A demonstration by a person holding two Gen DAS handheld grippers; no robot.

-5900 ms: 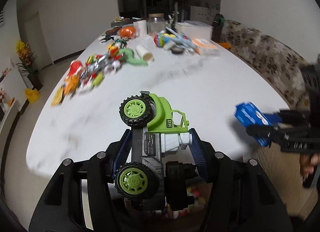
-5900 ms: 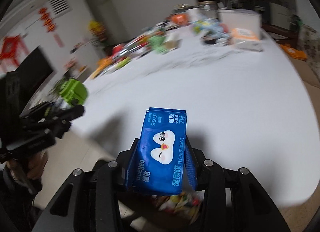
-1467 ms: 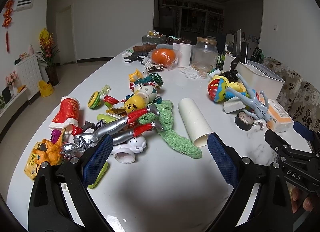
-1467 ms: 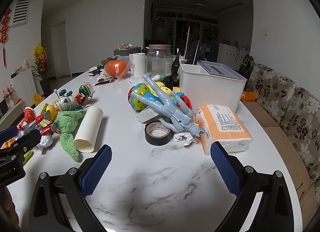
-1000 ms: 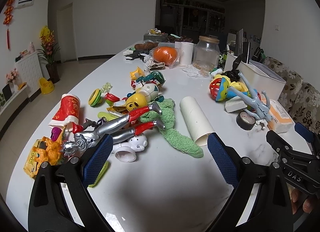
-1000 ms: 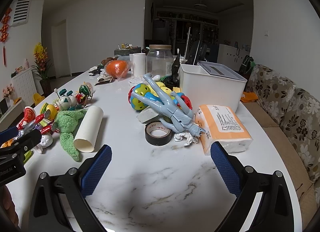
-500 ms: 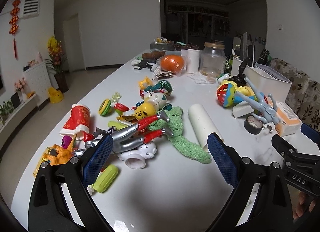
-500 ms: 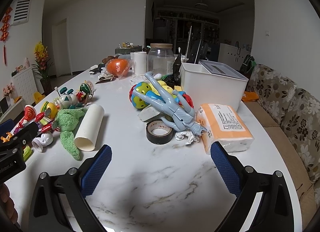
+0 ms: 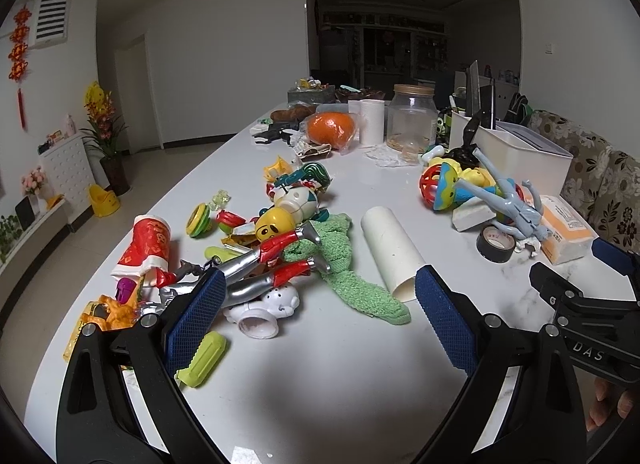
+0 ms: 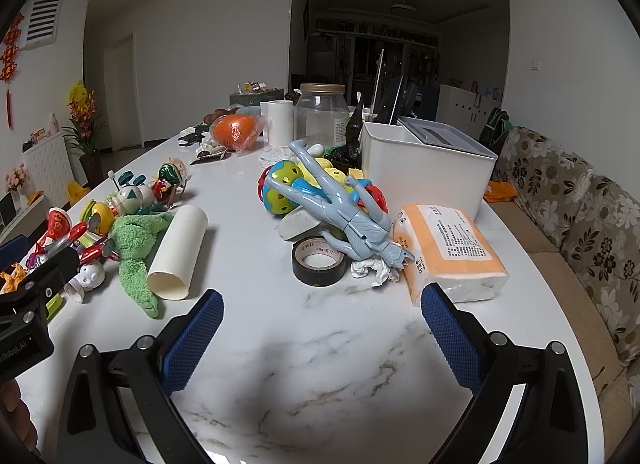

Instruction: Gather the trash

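Crumpled tissue [image 10: 374, 270] lies on the table [image 10: 320, 364], touching the black tape roll [image 10: 318, 261], under the blue figure's [image 10: 344, 211] head. My right gripper [image 10: 322, 338] and left gripper [image 9: 316, 322] hang wide apart, empty. White tube [image 9: 394, 254] left of the roll.

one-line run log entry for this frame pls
phase: approach | left tool: open, empty | right tool: open, empty | nearest trash: crumpled tissue beside tape roll | table: cluttered

Crumpled white tissue [image 10: 374, 270], lying ahead of the right gripper [image 10: 320, 332], tucked between black tape roll [image 10: 319, 261] and orange-wrapped tissue pack [image 10: 448, 252].
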